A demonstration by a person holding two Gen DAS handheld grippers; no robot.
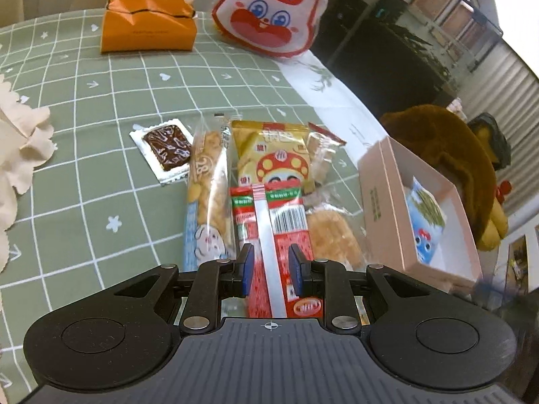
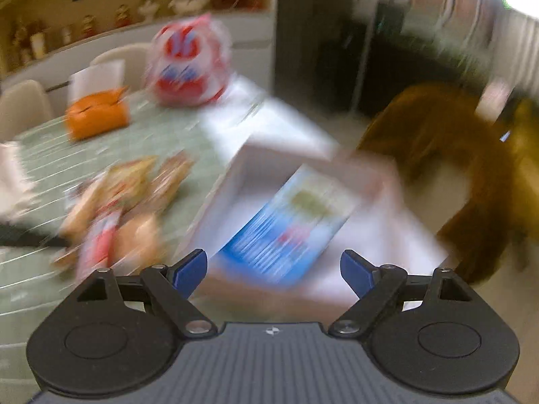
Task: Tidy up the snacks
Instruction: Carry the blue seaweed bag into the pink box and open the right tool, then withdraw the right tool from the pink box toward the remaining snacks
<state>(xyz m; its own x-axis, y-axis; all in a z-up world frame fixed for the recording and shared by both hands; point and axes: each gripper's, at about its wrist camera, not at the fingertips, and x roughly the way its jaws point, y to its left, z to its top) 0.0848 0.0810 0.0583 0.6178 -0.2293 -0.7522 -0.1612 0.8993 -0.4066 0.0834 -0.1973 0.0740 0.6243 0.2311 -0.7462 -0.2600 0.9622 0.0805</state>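
1. At the far left of the left wrist view a cream paper item with scalloped edges lies on the worktop, which is covered by a green grid-pattern cloth.
2. Toward the back stands an orange tissue box, and to its right a rabbit-face snack bag in red and white.
3. Nearer, a small chocolate-coloured snack in a clear wrapper lies flat, a little apart from the main pile.
4. Just right of it a long biscuit pack lies lengthwise, touching a yellow mushroom-print packet.
5. A red packet with a barcode overlaps the yellow one, its white seam pointing at the camera.
6. The left hand-held gripper straddles the near part of that red packet; its blue pads sit close on either side, but whether they actually press it cannot be told.
7. Right of the red packet are clear-wrapped crackers.
8. Further right an open pink box sits near the worktop's edge, with a blue-and-white snack packet inside it.
9. Beyond the box is a brown plush toy.
10. The right wrist view is heavily blurred: the right hand-held gripper has its fingers spread wide apart, holding nothing, above the box and the blue packet.
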